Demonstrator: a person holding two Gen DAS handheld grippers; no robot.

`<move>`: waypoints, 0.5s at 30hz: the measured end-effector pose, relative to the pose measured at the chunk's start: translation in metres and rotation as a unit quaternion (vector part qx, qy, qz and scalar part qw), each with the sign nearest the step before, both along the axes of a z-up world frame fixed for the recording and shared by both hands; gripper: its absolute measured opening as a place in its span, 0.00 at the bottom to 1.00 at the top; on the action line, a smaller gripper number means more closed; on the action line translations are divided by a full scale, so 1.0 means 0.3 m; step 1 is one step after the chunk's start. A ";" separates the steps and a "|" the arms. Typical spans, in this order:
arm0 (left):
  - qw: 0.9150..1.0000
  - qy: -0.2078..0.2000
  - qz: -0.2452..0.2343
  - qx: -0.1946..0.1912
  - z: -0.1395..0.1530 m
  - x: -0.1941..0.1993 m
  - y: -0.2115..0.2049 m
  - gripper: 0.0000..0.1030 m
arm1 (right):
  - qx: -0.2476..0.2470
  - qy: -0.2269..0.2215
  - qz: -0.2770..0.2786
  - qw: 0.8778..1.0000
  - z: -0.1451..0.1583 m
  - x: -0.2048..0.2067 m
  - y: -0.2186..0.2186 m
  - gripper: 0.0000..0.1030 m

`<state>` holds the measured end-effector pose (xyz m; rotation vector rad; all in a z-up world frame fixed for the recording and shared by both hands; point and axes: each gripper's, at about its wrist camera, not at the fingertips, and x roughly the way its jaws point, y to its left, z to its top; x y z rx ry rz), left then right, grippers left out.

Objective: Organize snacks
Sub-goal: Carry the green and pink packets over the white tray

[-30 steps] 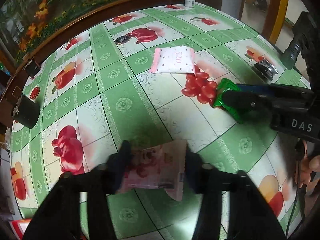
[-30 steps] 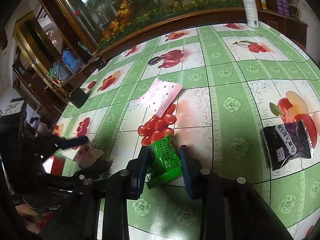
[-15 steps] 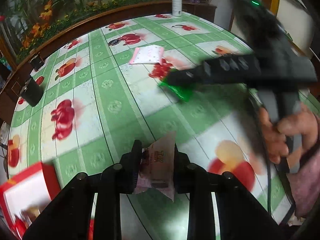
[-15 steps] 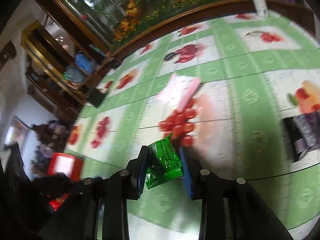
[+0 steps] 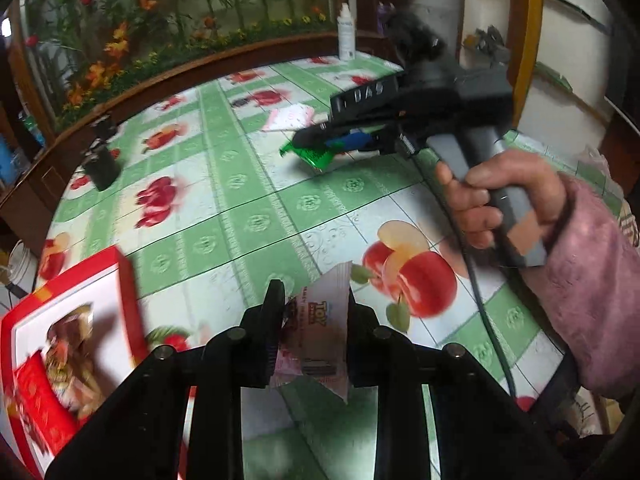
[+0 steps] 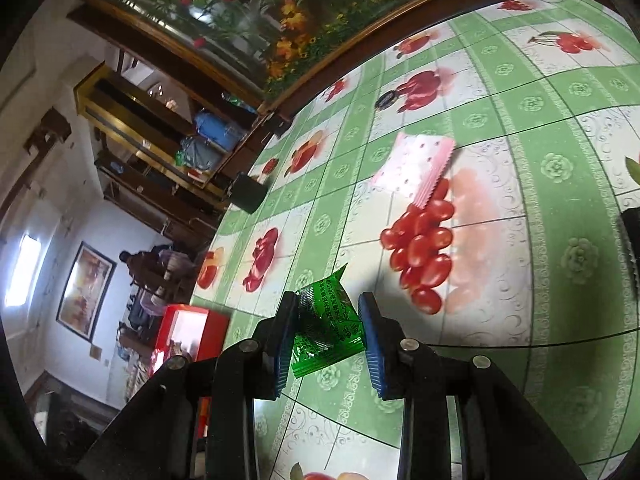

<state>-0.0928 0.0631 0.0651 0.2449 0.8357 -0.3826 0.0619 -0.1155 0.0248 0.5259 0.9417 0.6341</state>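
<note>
Left gripper: your left gripper (image 5: 316,320) is clamped tight on the pink snack packet (image 5: 318,334), which hangs lifted off the counter (image 5: 248,200) between the black fingers (image 5: 274,312).
Pink snack packet: crumpled and upright in the grip, its top corner poking toward 12 o'clock and a torn-looking flap hanging toward 6.
Right gripper: your right gripper (image 6: 328,336) is at a narrow opening, holding the green snack packet (image 6: 326,330); the blue pads (image 6: 370,344) press on both its sides. From the left wrist view the same gripper (image 5: 296,142) points toward 9 o'clock, with your right hand (image 5: 500,196) around the grey handle.
Green snack packet: tilted in the grip, raised above the counter, one corner sticking up toward 12 o'clock.
Red box (image 5: 72,320): at 8 o'clock in the left wrist view, open on top with wrapped snacks inside, blurred. In the right wrist view it sits at 9 o'clock (image 6: 188,328).
White-and-pink packet (image 6: 414,164): flat on the counter at 1 o'clock beyond the green one, well apart from it.
White bottle (image 5: 346,36): upright at the far edge, 12 o'clock.
Black object (image 5: 102,164): near the 10 o'clock edge; too blurred to identify.
</note>
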 end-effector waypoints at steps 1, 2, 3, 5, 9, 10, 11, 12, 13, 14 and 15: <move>1.000 -0.002 0.005 -0.006 0.003 -0.018 0.012 0.22 | -0.004 -0.001 0.002 1.000 0.000 -0.001 0.009 0.31; 1.000 -0.002 0.010 -0.013 0.002 -0.042 0.023 0.22 | -0.009 -0.002 0.003 1.000 -0.002 -0.003 0.018 0.31; 1.000 -0.001 0.011 -0.016 -0.002 -0.053 0.031 0.22 | -0.013 -0.002 0.004 1.000 -0.003 -0.004 0.024 0.31; 1.000 0.003 0.012 -0.021 -0.014 -0.083 0.037 0.22 | -0.018 -0.003 0.000 1.000 -0.006 -0.009 0.025 0.31; 1.000 0.003 0.011 -0.009 -0.002 -0.122 0.066 0.22 | -0.014 0.000 -0.007 1.000 -0.007 -0.027 0.044 0.31; 1.000 -0.002 0.011 -0.004 0.011 -0.131 0.081 0.22 | -0.005 0.000 -0.003 1.000 -0.002 -0.038 0.066 0.31; 1.000 -0.011 0.011 0.004 0.027 -0.140 0.102 0.22 | -0.002 -0.005 0.005 1.000 0.006 -0.051 0.088 0.31; 1.000 -0.019 0.012 0.013 0.045 -0.147 0.126 0.22 | -0.008 -0.018 0.021 1.000 0.025 -0.071 0.133 0.31; 0.999 -0.026 0.017 0.020 0.066 -0.151 0.161 0.22 | -0.010 -0.029 0.030 0.999 0.040 -0.084 0.164 0.31; 0.999 -0.033 0.025 0.028 0.083 -0.152 0.197 0.22 | -0.001 -0.041 0.044 0.998 0.059 -0.103 0.209 0.31; 0.998 -0.038 0.032 0.035 0.092 -0.150 0.223 0.22 | 0.018 -0.044 0.054 0.997 0.072 -0.116 0.248 0.31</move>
